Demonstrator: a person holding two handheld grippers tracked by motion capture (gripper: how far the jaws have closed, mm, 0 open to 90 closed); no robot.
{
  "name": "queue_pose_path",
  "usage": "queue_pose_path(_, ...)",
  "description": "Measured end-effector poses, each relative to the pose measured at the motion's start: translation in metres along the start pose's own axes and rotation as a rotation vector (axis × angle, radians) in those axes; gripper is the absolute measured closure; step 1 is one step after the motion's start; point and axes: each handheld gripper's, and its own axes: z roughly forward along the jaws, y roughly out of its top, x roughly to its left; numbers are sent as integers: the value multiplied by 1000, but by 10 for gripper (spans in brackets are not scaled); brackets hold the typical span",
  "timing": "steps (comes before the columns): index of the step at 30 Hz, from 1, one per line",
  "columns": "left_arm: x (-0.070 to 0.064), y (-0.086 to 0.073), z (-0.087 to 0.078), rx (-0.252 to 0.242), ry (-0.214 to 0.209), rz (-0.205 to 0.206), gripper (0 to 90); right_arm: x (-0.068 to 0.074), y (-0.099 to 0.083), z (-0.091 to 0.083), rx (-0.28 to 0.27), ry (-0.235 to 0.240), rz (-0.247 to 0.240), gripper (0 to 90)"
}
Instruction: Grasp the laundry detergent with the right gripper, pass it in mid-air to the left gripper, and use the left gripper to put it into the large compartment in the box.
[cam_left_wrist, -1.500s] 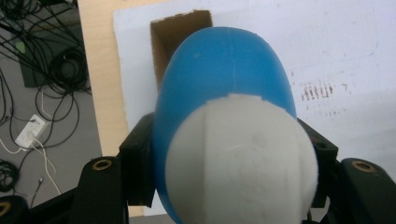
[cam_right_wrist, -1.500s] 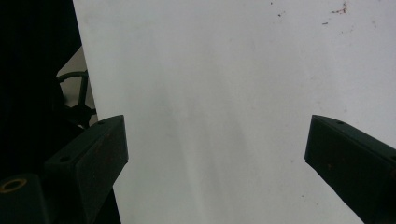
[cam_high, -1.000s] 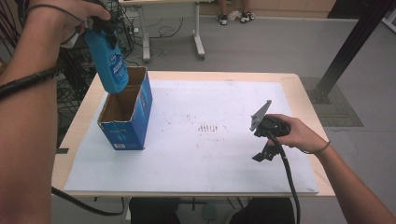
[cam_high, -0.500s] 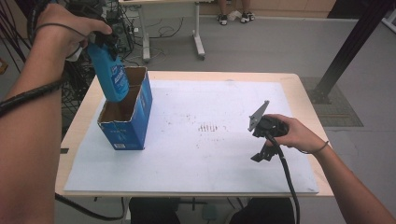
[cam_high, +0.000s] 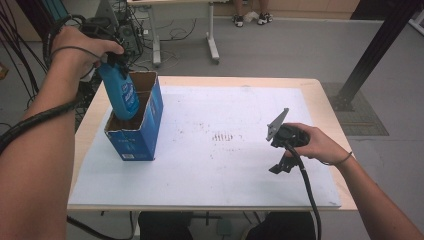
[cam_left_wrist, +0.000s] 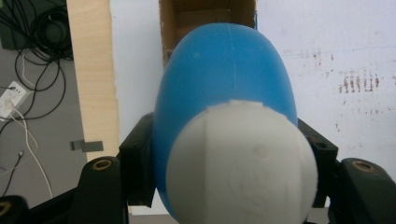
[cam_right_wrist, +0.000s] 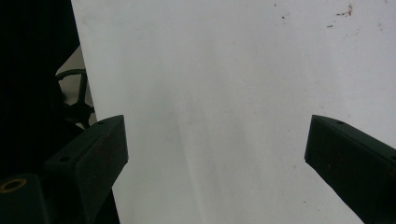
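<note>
My left gripper (cam_high: 116, 60), closed on the blue bottle (cam_high: 121, 95), has lowered it (bottom first) into the open cardboard box (cam_high: 136, 137) at the far left, so release comes next, I think, while my right gripper (cam_high: 278, 167) rests wide open, empty.

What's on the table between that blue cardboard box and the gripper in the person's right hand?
Nothing stands there. In the high view, the stretch between the blue box and the right gripper is bare white table cover, marked with faint brownish stains.
</note>
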Motion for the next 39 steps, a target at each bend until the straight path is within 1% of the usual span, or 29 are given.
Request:
queue_pose_path(6,-4,0,17,13,11,7,378,1,0,1,-7,4,2,61)
queue_pose_path(12,-4,-3,35,18,-6,5,378,0,-3,2,-5,6,6,61)
queue_pose_path(17,-5,-5,47,25,-6,-1,378,-1,-4,2,-8,4,9,60)
queue_pose_path(18,-4,-5,50,30,-6,3,378,-1,-4,3,-8,5,8,60)
queue_pose_path(22,-3,-7,61,32,-8,-7,378,-1,-3,4,-9,7,7,61)
queue_pose_path(24,-3,-7,65,34,-6,-4,378,-1,-3,4,-7,8,9,61)
queue_pose_path(31,0,-11,81,37,-11,-18,377,-1,-4,5,-8,5,9,60)
queue_pose_path(36,0,-12,90,42,-12,-22,377,-1,-3,6,-3,6,9,60)
queue_pose_path(39,0,-13,96,35,-6,-23,377,-1,-3,6,-6,4,10,60)
